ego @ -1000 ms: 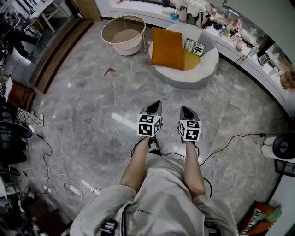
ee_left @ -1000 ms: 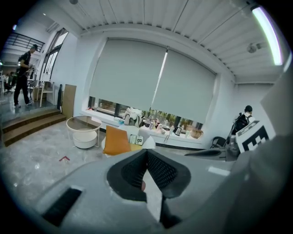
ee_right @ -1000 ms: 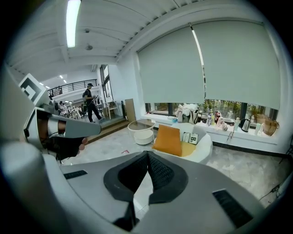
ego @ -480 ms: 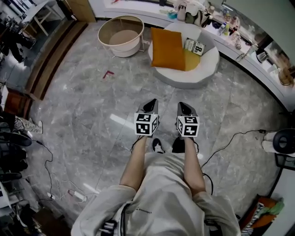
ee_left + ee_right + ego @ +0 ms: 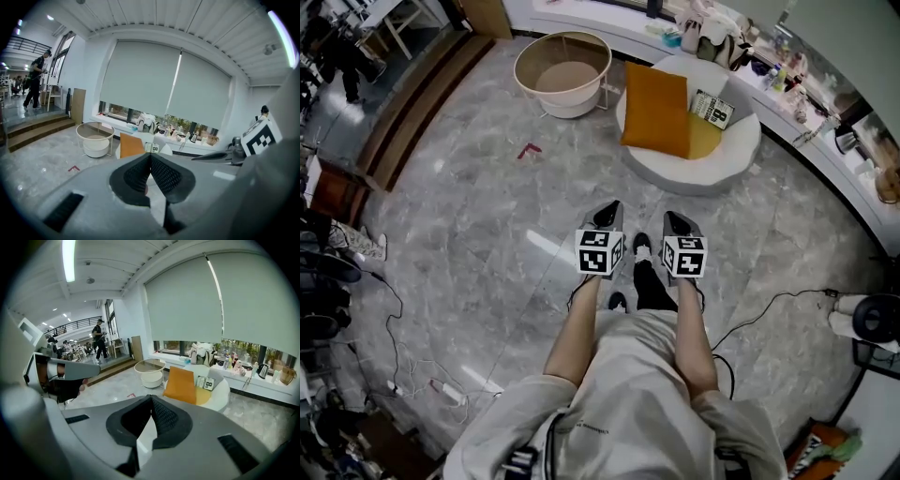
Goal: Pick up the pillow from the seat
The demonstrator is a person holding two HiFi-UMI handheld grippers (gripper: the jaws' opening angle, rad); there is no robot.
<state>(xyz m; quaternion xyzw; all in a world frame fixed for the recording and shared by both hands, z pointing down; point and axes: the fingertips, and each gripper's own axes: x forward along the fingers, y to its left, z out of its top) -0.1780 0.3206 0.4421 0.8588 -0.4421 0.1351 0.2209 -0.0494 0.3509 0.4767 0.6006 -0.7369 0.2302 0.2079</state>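
An orange pillow [image 5: 656, 111] leans upright on a round white seat [image 5: 675, 171], next to a yellow cushion [image 5: 704, 139] and a small black-and-white printed pillow [image 5: 713, 108]. Both grippers are held side by side over the grey floor, well short of the seat. My left gripper [image 5: 612, 207] is shut with nothing in it, its pads meeting at the tip [image 5: 150, 154]. My right gripper [image 5: 676, 218] is shut and empty too [image 5: 151, 397]. The orange pillow [image 5: 130, 145] [image 5: 182, 384] lies straight ahead in both gripper views.
A round white side table [image 5: 570, 71] stands left of the seat. A window counter [image 5: 825, 122] with bags and bottles curves behind it. Wooden steps [image 5: 412, 103] run along the left. Cables [image 5: 422, 370] and a red mark [image 5: 527, 149] lie on the floor.
The person has stepped forward, one foot now between the grippers, and the seat and pillow sit a little nearer. Both grippers stay shut and side by side.
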